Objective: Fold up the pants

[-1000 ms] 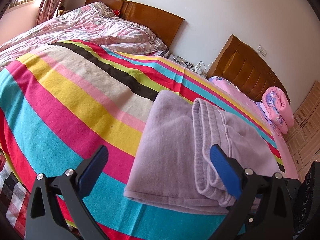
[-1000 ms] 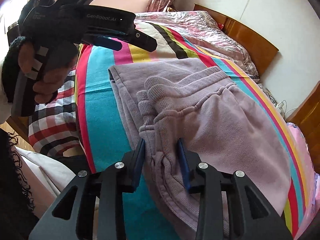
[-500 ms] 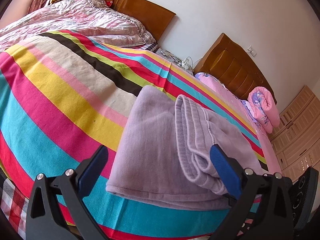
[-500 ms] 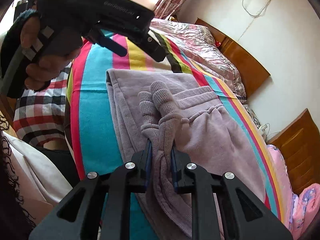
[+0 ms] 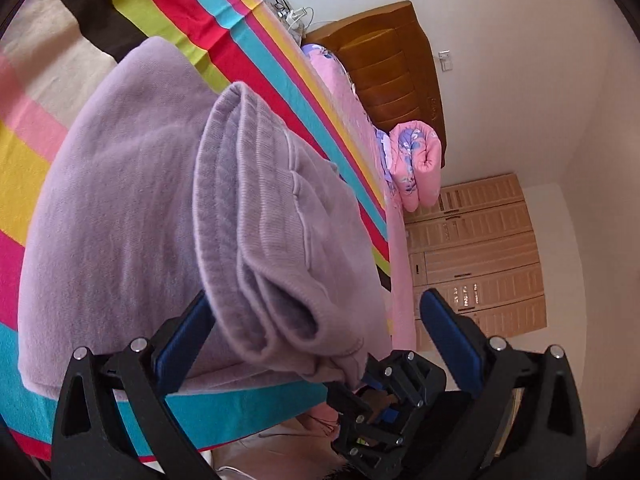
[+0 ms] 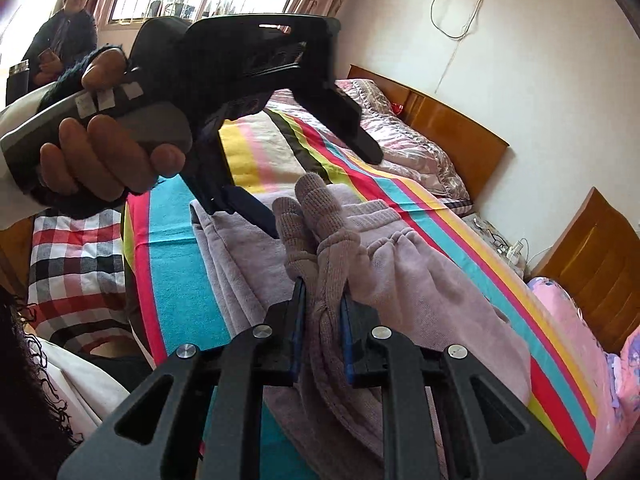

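Since a second ago our right claw (image 6: 322, 334) has closed from a loose straddle onto the ribbed waistband (image 6: 320, 216) of the pants (image 5: 132, 208) and lifted it a little, while our left claw (image 5: 320, 340) has swung in toward the same end of the garment, so the striped bedspread (image 5: 224, 12) now tilts across its view.

We see the lilac pants lying on the bed, already doubled over, toward the near edge of the bedspread. In the right wrist view the waistband bunches up between the pads at about 6 o'clock and stands up toward the centre. The right claw is clamped on that waistband. The left claw stands wide apart: its pads flank the thick folded edge at 6 o'clock in its own view, one pad just beside the cloth and the other clear of it, gripping nothing. In the right view the left hand (image 6: 100, 160) holds it at 10 o'clock, above the pants.

We judge the step in hand to be taking hold of the waistband end for another fold. Next, the left claw needs to close on the folded edge beside the right one, so both can carry that end over evenly without the layers slipping.
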